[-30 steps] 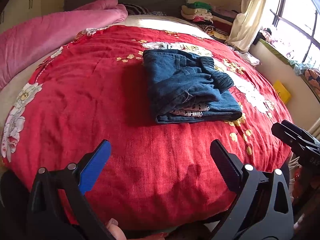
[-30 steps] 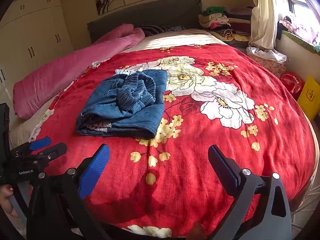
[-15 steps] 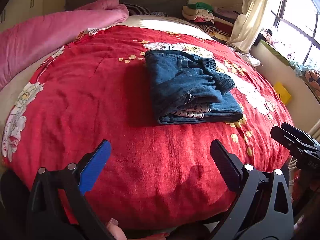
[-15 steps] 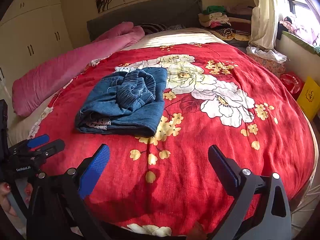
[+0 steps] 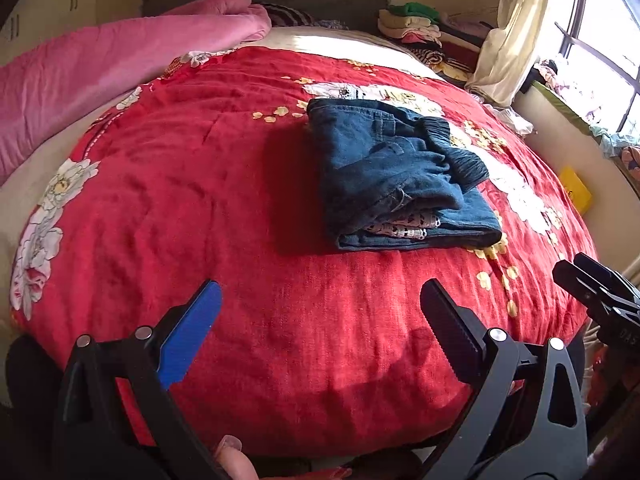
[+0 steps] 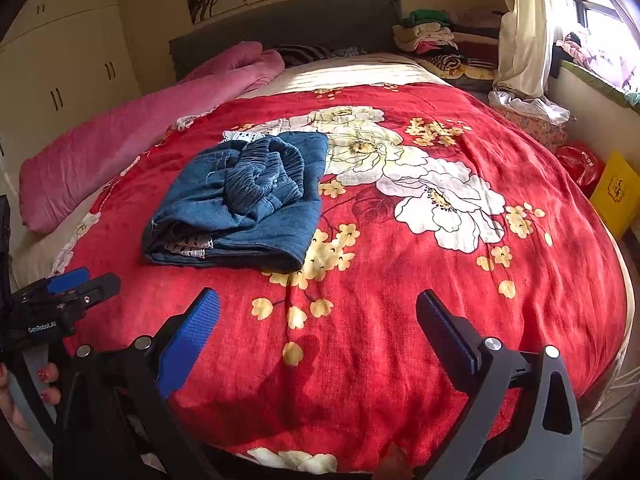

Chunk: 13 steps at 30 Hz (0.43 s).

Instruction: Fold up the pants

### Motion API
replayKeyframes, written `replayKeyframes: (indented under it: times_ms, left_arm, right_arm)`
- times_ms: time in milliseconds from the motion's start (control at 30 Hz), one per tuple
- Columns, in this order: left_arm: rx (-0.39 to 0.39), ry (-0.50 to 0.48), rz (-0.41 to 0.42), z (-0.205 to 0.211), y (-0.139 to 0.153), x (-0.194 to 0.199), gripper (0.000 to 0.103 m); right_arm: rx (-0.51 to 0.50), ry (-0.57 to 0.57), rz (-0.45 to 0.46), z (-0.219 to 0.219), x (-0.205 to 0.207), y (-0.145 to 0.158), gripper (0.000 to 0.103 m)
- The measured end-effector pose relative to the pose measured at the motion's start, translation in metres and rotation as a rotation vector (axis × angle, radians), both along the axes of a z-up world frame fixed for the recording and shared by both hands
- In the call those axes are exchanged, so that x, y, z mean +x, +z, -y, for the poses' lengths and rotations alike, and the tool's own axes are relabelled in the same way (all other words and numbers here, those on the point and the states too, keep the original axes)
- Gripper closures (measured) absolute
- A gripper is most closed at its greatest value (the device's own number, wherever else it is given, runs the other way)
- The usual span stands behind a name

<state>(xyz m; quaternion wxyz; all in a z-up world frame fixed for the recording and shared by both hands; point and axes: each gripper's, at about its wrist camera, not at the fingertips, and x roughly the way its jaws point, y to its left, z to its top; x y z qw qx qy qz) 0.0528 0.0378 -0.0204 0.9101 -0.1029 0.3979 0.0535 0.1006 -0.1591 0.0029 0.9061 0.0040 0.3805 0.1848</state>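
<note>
The pants (image 5: 396,176) lie folded into a compact, roughly rectangular stack on the red flowered bedspread (image 5: 200,200), toward the middle of the bed and well apart from both grippers. In the right wrist view the same stack (image 6: 244,204) sits left of centre, beside the large white flower print. The stack shows several layers: a ribbed waistband rests bunched on top, and a strip of patterned lining shows at the near edge between the denim layers. The left gripper (image 5: 320,316) hovers over the near part of the bed with its jaws apart and nothing between them. The right gripper (image 6: 318,318) is likewise held near the bed edge, jaws apart and empty. Judged from this layout, the folding is essentially complete; no leg or hem trails loose outside the stack. What could remain is optional tidying: flattening the bunched waistband and squaring the near edge. A pink quilt (image 5: 100,68) lies along the far left side.
</note>
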Motion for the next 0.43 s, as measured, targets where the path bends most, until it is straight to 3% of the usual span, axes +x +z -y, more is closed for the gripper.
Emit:
replayKeyframes:
  times_ms: [100, 167, 333, 433]
  left_arm:
    - [-0.108, 0.011, 0.020, -0.019, 0.001, 0.001, 0.010]
    - [-0.120, 0.033, 0.013, -0.031, 0.001, 0.007, 0.010]
    - [-0.018, 0.153, -0.115, -0.098, -0.015, 0.054, 0.010]
    - [0.071, 0.253, -0.129, -0.153, -0.019, 0.082, 0.010]
  right_arm:
    - [0.000, -0.022, -0.011, 0.008, 0.007, -0.005, 0.005]
    - [0.001, -0.039, -0.019, 0.017, 0.016, -0.008, 0.005]
    - [-0.060, -0.187, -0.032, 0.077, 0.073, -0.011, 0.005]
    - [-0.108, -0.262, -0.033, 0.110, 0.108, -0.014, 0.005]
